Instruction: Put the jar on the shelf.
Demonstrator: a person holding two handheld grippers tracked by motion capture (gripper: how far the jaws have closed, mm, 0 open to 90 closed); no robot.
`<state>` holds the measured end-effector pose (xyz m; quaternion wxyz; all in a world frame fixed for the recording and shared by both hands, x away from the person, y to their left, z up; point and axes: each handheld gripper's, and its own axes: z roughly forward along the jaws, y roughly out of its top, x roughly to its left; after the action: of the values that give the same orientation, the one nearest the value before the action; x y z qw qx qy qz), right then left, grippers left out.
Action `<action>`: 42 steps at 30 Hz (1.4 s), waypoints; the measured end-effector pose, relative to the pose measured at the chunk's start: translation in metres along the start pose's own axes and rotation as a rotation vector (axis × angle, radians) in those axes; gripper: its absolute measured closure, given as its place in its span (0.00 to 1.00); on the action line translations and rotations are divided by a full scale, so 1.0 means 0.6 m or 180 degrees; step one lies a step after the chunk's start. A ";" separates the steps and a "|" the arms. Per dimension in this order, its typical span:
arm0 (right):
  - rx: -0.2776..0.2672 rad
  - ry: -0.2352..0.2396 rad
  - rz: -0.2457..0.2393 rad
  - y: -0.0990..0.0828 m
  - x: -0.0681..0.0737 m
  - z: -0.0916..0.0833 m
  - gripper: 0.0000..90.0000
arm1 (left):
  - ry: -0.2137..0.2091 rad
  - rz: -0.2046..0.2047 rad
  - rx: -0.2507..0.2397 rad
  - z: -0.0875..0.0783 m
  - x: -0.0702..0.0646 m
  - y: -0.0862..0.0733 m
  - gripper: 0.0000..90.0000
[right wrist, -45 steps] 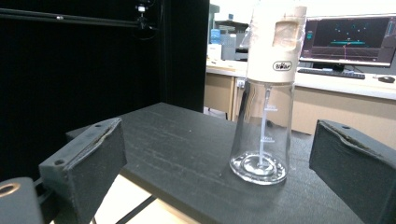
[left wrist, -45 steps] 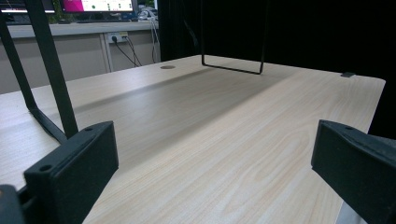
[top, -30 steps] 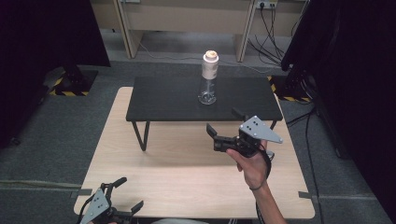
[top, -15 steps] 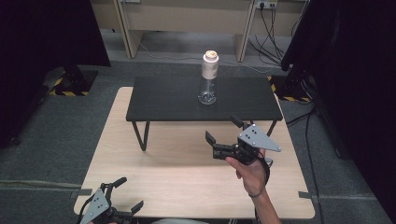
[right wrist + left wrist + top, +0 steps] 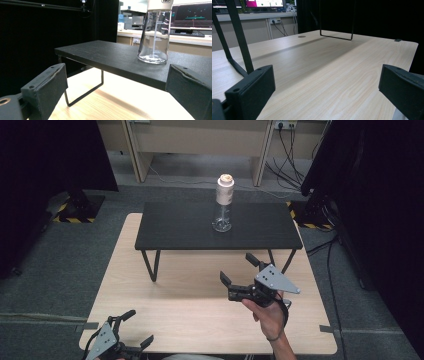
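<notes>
At the near edge of the pale wooden table point(image 5: 165, 300), the left gripper point(image 5: 131, 330) sits low by the front left corner, its jaws spread wide with nothing between them; its own view looks across bare wood toward the thin black legs of a small stand. Farther in and to the right, a hand point(image 5: 267, 317) holds the right gripper point(image 5: 239, 270) above the tabletop, jaws wide apart and empty, a grey three-cornered plate point(image 5: 275, 280) on top of it. It points toward the black stand point(image 5: 185, 227), a low dark bench on wire legs that rests on the far half of the table. On that stand, near its middle, a clear bottle point(image 5: 223, 205) with a white upper part stands upright, well apart from both grippers; the right gripper view shows its glass base point(image 5: 153, 56) resting on the dark top. Beyond the table lie grey carpet and desks with cables.
</notes>
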<state>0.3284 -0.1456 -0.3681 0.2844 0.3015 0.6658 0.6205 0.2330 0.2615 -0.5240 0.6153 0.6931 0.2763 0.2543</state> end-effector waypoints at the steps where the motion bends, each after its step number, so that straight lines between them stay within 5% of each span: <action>1: 0.0011 0.0008 0.0009 -0.002 0.001 -0.001 0.05 | 0.0002 0.0002 -0.0005 0.000 0.000 0.000 0.00; 42: 0.0333 0.0024 0.0175 -0.125 0.009 -0.046 0.04 | -0.0007 0.0005 -0.0007 0.000 0.000 0.001 0.00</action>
<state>0.3003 -0.1635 -0.4411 0.2485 0.3319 0.6898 0.5935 0.2327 0.2615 -0.5236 0.6162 0.6929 0.2748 0.2543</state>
